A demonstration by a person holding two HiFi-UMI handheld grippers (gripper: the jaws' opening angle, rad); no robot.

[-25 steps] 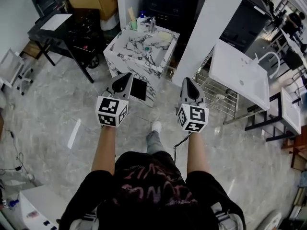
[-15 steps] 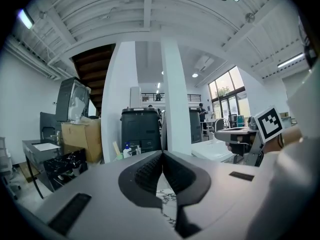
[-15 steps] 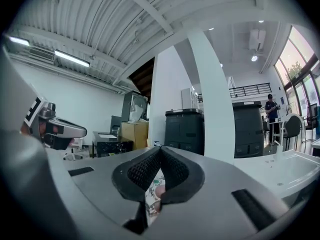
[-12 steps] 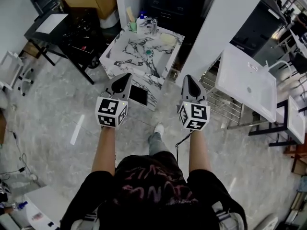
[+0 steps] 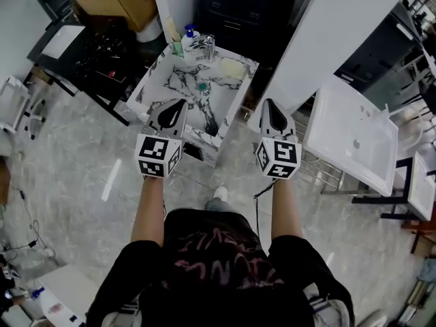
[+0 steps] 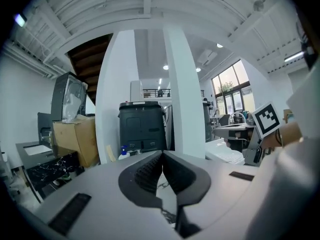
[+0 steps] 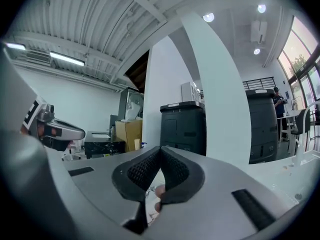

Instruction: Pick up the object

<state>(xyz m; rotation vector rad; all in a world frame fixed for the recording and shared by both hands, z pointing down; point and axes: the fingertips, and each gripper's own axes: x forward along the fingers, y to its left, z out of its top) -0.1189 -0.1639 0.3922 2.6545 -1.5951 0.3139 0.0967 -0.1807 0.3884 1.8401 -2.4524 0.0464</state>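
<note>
Teal object point(image 5: 202, 86) lies in marble sink point(image 5: 158, 80); L gripper point(image 5: 181, 104) & R gripper point(image 5: 267, 103) both closed, empty.

The left gripper point(image 6: 162, 154) pointed roughly level, its ribbed dark pads pressed together at the tips, and I saw nothing caught between them. Straight past the tips stood a dark cabinet point(image 6: 142, 126), flanked by a tall white column point(image 6: 181, 84). To the left sat a cardboard box point(image 6: 75, 139) with a black table point(image 6: 47, 166) in front of it, and a small blue-topped bottle point(image 6: 123, 150) stood near the cabinet's foot. At the right edge showed the other gripper's marker cube point(image 6: 266, 120), with bright windows point(image 6: 231, 89) behind.
</note>
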